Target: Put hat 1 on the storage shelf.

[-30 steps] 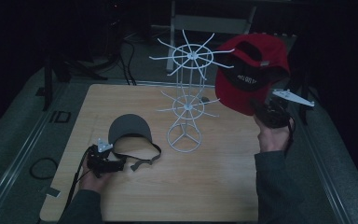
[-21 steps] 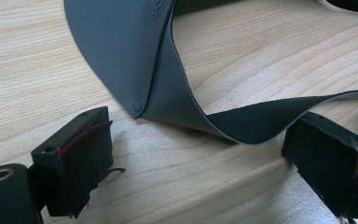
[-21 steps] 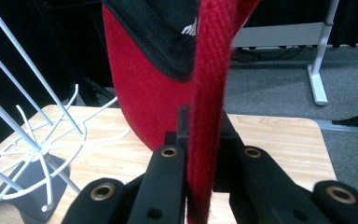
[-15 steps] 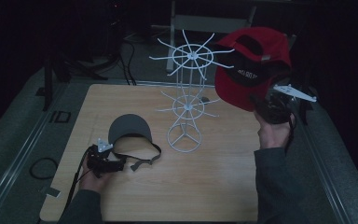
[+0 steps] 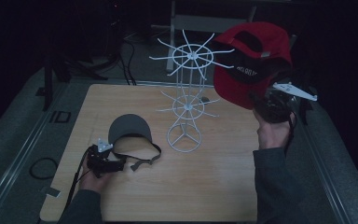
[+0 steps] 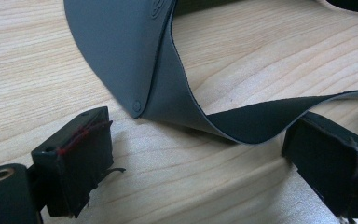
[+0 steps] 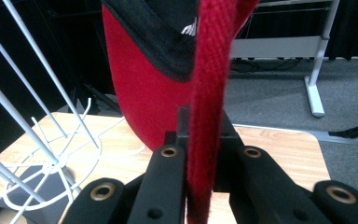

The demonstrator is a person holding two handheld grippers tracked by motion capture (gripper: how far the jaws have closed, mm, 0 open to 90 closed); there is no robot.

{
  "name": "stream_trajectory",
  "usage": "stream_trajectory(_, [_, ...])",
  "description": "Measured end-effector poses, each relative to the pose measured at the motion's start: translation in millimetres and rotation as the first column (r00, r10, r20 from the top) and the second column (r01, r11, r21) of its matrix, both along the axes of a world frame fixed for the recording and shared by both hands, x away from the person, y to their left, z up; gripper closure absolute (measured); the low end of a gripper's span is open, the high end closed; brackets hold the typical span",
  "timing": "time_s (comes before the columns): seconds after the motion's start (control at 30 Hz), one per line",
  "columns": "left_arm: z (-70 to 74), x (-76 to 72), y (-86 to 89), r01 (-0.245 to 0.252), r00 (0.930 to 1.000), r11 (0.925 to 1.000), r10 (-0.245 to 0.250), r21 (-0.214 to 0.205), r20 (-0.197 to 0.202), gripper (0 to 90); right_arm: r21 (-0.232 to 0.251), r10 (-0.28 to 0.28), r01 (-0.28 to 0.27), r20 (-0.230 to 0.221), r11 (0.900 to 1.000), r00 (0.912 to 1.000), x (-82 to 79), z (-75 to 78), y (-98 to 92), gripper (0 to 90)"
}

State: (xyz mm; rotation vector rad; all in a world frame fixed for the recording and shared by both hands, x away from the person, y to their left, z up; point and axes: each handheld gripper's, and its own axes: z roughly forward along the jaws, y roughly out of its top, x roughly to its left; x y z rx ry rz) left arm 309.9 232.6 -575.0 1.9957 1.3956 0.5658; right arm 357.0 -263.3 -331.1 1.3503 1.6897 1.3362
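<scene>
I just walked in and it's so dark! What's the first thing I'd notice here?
The red cap, held up in the air at the right by the right claw, which is pinched shut on it. Next, the white wire rack standing mid-table. At the left, a grey visor lies on the table by the open left claw.

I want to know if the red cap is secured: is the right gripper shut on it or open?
Shut: the right gripper has its black jaws pressed against the red fabric cap, held aloft beside the white wire rack.
</scene>
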Motion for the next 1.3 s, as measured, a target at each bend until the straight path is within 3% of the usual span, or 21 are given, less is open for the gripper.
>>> stream_trajectory(0.2, [0.0,0.0,0.0,0.0,1.0,1.0,0.0,0.0,0.0,8.6,-0.012,0.002,-0.002,0.008,0.9999,1.0,-3.1,0.3,5.7,86.1])
stream_trajectory(0.53, [0.0,0.0,0.0,0.0,1.0,1.0,0.0,0.0,-0.001,8.6,-0.11,-0.017,0.022,0.04,0.9937,0.999,-9.8,-11.4,22.2,86.1])
stream_trajectory(0.73, [0.0,-0.1,-0.1,-0.001,1.0,1.0,0.001,-0.001,0.0,8.6,-0.148,-0.008,0.013,0.037,0.9888,0.9993,-10.6,-22.6,26.9,86.0])
stream_trajectory(1.13, [0.0,0.0,0.0,0.0,1.0,1.0,0.0,0.0,0.0,8.6,-0.169,0.03,-0.03,-0.003,0.9852,0.9995,-6.9,-43.8,22.8,85.2])
stream_trajectory(1.3, [0.1,0.1,0.2,0.001,1.0,1.0,-0.001,0.004,0.0,8.6,-0.169,0.033,-0.034,-0.014,0.9851,0.9994,-7.6,-47.1,18.7,77.6])
